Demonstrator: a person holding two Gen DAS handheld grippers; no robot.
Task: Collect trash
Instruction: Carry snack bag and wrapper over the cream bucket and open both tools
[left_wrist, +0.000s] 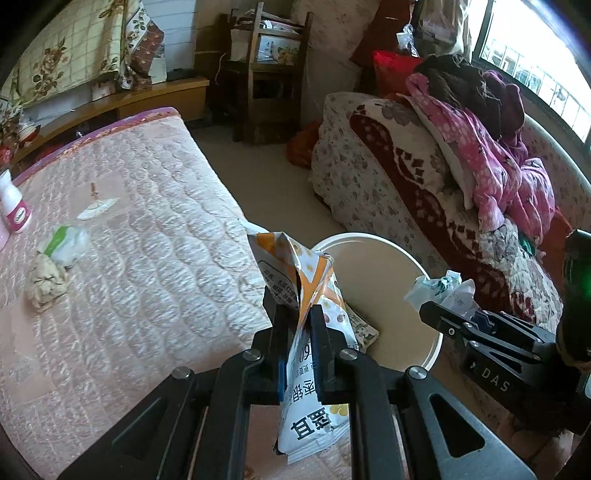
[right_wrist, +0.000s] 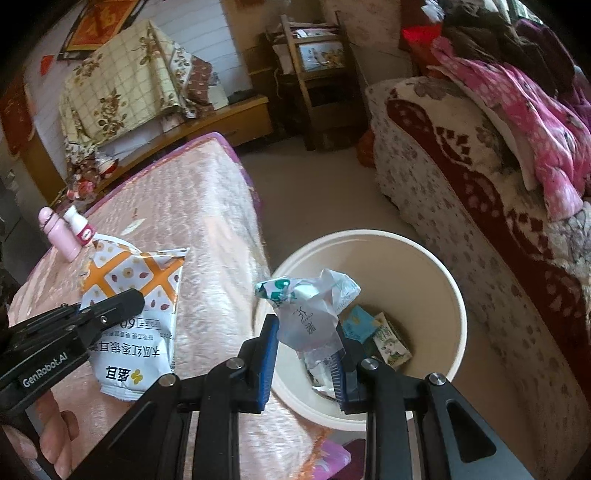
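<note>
bin (right_wrist: 436, 266) on floor between bed (right_wrist: 192, 206) and sofa (right_wrist: 461, 177).
</note>
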